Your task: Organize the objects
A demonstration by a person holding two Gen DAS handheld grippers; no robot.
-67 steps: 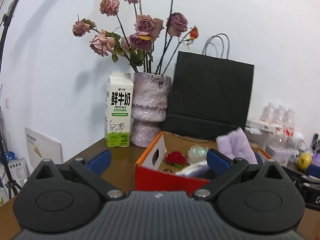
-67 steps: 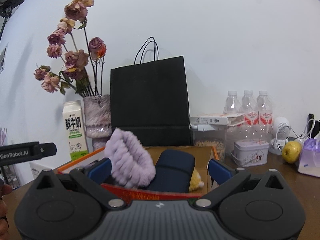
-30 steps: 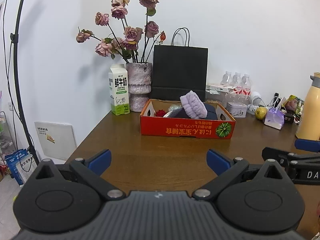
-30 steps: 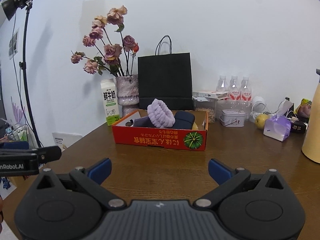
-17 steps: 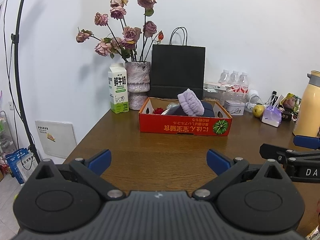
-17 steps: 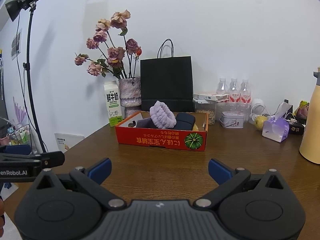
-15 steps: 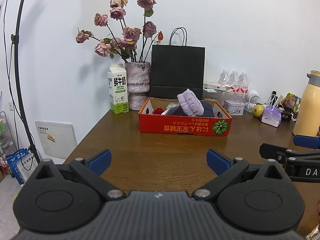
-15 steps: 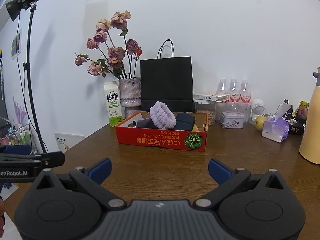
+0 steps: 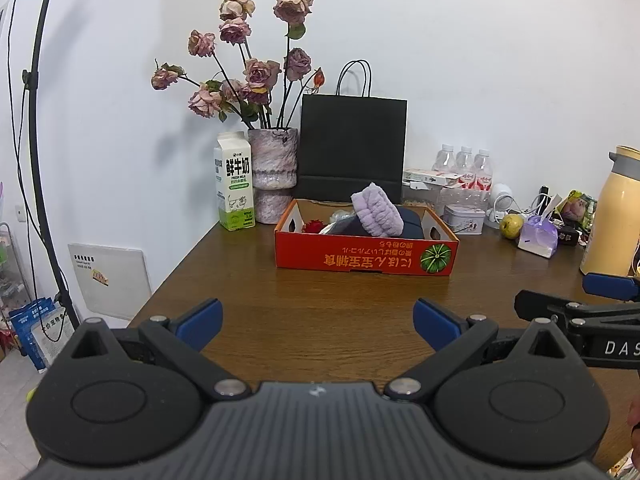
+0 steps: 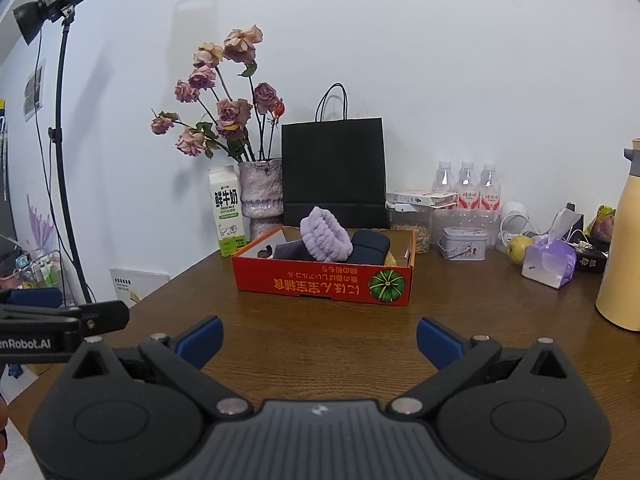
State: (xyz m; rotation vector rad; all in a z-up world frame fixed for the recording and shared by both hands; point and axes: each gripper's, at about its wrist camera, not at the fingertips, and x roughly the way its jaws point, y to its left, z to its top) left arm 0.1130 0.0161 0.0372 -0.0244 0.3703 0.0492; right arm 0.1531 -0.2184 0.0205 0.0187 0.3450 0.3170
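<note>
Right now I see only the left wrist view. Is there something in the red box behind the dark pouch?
Observer: Yes, the right wrist view shows a yellow fuzzy item between the dark pouch and the right wall of the red box.
Operator: What sits on top of the black stand?
Observer: A black studio lamp.
Operator: Does my right gripper hold anything?
Observer: No, the right gripper is open and empty, over the table.

Bright, even light, sharp focus, soft wall shadows, fisheye-bent dark corners.
</note>
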